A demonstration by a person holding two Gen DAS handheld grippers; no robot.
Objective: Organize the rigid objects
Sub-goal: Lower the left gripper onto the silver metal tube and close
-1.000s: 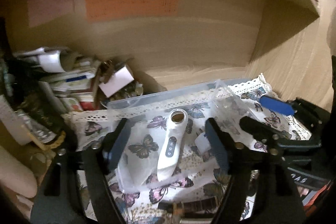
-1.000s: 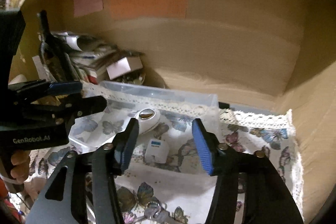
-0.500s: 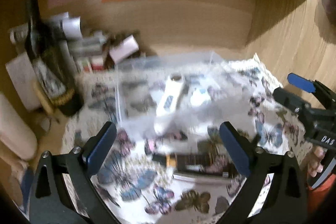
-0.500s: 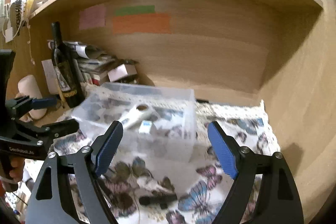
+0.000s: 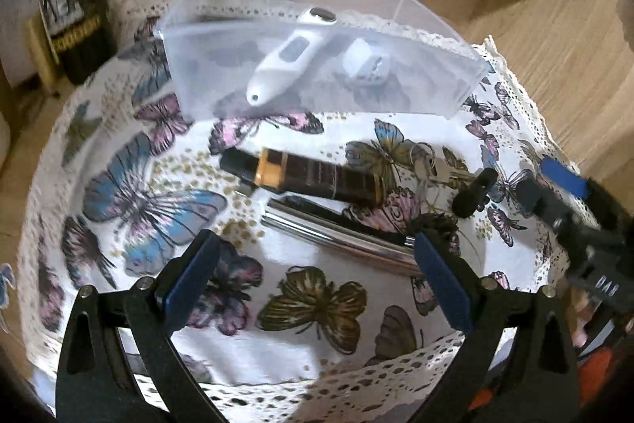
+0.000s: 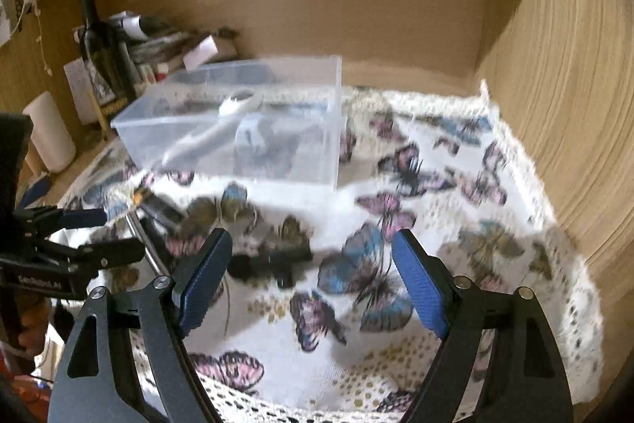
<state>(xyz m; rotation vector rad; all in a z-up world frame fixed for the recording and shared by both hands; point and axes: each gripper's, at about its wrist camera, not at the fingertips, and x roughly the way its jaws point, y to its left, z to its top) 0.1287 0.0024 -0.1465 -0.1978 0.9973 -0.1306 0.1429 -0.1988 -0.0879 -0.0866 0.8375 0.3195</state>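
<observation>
A clear plastic box (image 5: 443, 94) (image 6: 277, 161) stands at the back of the butterfly cloth (image 5: 313, 308) (image 6: 436, 224). Inside lie a white thermometer (image 5: 291, 56) (image 6: 222, 125) and a small white cube device (image 5: 366, 62) (image 6: 249, 135). On the cloth in front lie a dark tube with an orange band (image 5: 313, 177) (image 6: 156, 205), a silver pen-like rod (image 5: 340, 238), a key (image 5: 443, 169) and a small black object (image 5: 473, 191) (image 6: 273, 262). My left gripper (image 5: 313, 272) is open and empty above the rod. My right gripper (image 6: 313, 280) is open and empty near the black object.
A dark wine bottle (image 6: 97, 46) (image 5: 75, 6), stacked papers and boxes (image 6: 170, 42) and a white roll (image 6: 49, 133) crowd the back left. Wooden shelf walls (image 6: 554, 66) close in behind and to the right. The right gripper also shows in the left wrist view (image 5: 554, 197).
Both grippers pulled back out of the box and away from it, jaws opened wider. The thermometer and cube stay in the box. The tube, rod and black object came into view.
</observation>
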